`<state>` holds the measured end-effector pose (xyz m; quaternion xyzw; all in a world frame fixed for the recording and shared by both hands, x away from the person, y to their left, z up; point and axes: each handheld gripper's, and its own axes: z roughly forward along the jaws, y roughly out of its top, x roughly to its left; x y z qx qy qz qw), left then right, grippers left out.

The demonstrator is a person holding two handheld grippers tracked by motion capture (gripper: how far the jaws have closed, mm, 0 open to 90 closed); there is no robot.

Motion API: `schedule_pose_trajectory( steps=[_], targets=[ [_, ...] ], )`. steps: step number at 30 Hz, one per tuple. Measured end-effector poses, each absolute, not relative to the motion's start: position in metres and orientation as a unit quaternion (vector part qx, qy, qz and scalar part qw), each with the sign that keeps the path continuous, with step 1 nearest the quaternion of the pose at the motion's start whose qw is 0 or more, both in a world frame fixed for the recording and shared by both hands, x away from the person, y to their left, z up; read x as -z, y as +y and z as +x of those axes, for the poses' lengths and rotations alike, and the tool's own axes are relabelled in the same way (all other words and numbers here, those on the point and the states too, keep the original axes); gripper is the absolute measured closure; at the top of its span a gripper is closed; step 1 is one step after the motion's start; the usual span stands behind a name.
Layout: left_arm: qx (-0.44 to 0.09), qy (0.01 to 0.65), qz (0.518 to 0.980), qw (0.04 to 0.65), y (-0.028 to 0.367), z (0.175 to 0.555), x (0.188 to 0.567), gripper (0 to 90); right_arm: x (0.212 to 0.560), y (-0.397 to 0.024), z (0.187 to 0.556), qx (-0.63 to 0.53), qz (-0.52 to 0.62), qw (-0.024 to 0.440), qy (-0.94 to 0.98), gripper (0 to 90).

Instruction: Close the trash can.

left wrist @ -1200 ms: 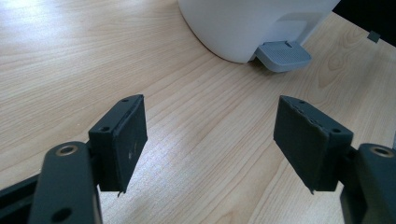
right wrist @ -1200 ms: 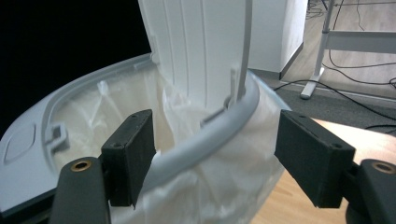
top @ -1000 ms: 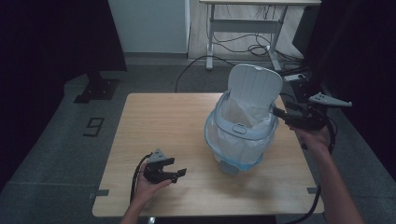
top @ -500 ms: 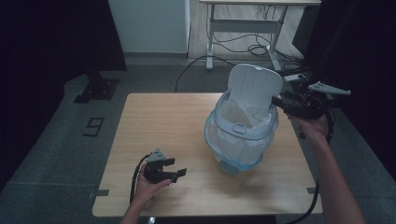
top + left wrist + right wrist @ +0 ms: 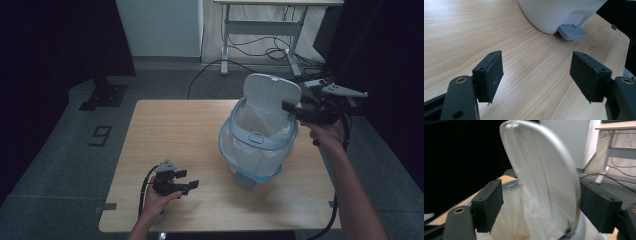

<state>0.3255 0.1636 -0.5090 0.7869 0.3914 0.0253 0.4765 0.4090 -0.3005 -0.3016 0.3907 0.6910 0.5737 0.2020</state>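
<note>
White bin (image 5: 257,145) standing on worktop (image 5: 185,130), lid (image 5: 270,92) already raised. Right claw (image 5: 289,106) just opening beside lid edge, holding nothing. Left claw (image 5: 187,179) resting wide open, empty. Closing lid possibly remaining.

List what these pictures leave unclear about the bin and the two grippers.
- Bin contents: high view, the white liner hides them.
- Right gripper against lid: right gripper view, blur hides any contact.
- Bin top: left gripper view, cut off by the upper edge above the pedal.

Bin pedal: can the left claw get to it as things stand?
Probably yes: the left claw is open, and only bare table lies between it and the pedal of the bin.
</note>
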Motion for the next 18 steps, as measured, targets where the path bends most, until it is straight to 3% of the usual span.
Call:
schedule_pose_trajectory(
  steps=[18],
  targets=[
    [-0.006,0.39,0.786,0.479,0.161,0.326,0.512,26.6,0.326,-0.276,0.372,-0.544,0.349,0.184,0.741,10.1]
  ],
)
